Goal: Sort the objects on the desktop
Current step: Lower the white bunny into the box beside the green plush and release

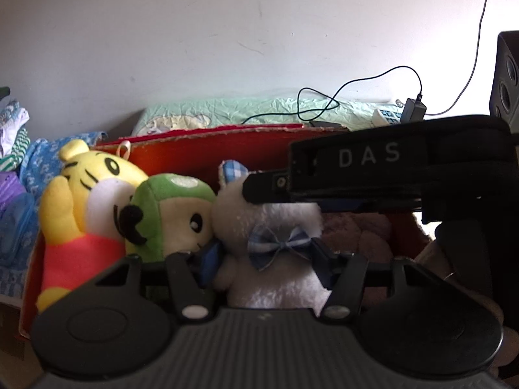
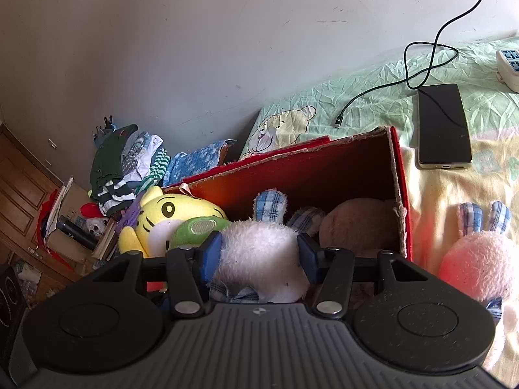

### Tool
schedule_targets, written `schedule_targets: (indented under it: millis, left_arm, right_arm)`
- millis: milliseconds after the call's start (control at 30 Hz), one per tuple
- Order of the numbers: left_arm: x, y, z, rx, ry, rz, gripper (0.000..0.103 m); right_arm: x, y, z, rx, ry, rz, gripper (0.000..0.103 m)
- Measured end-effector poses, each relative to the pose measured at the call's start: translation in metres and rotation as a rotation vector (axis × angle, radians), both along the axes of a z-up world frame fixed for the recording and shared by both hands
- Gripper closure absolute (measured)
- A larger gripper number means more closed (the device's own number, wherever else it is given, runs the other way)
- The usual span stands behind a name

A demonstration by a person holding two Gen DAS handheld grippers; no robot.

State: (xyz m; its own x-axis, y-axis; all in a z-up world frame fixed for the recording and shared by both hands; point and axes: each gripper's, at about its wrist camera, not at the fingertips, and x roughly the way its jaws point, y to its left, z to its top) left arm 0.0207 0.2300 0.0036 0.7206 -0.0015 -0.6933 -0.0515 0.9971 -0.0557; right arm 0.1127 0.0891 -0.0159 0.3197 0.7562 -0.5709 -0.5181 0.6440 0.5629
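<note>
A red cardboard box (image 2: 400,175) holds plush toys: a yellow tiger (image 2: 168,214), a green-capped toy (image 2: 198,227), a brown plush (image 2: 353,223) and a white rabbit (image 2: 259,249) with blue plaid ears. My right gripper (image 2: 258,256) is shut on the white rabbit's head over the box. In the left wrist view the white rabbit (image 1: 272,227) with its plaid bow sits between my left gripper's (image 1: 266,259) open fingers, and the right gripper's black body (image 1: 373,168) reaches in above it. A pink rabbit (image 2: 476,262) lies outside the box on the right.
A phone (image 2: 442,126), a black charging cable (image 2: 431,61) and a white power strip (image 2: 509,64) lie on the green-yellow sheet behind the box. Folded clothes (image 2: 129,165) are piled at the left by the wall. A black speaker (image 1: 507,77) stands at the right.
</note>
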Motion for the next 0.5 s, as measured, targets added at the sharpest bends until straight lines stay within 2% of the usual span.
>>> schedule_targets:
  millis: [133,267,400,500]
  left_arm:
    - [0.002,0.005,-0.003,-0.019,0.005,0.004,0.041]
    - [0.003,-0.003,0.002,0.003,0.013,0.016,0.044]
    - [0.005,0.002,-0.004,0.016,0.016,0.001,0.043]
    - [0.01,-0.001,-0.005,0.035,0.025,0.003,0.044]
  right_arm:
    - [0.003,0.002,-0.009,0.031,0.045,0.017,0.049]
    - [0.003,0.011,-0.01,-0.011,-0.005,0.041,0.049]
    - [0.011,0.01,-0.014,0.033,0.058,0.054,0.048]
    - [0.005,0.014,-0.013,-0.005,0.014,0.069,0.048]
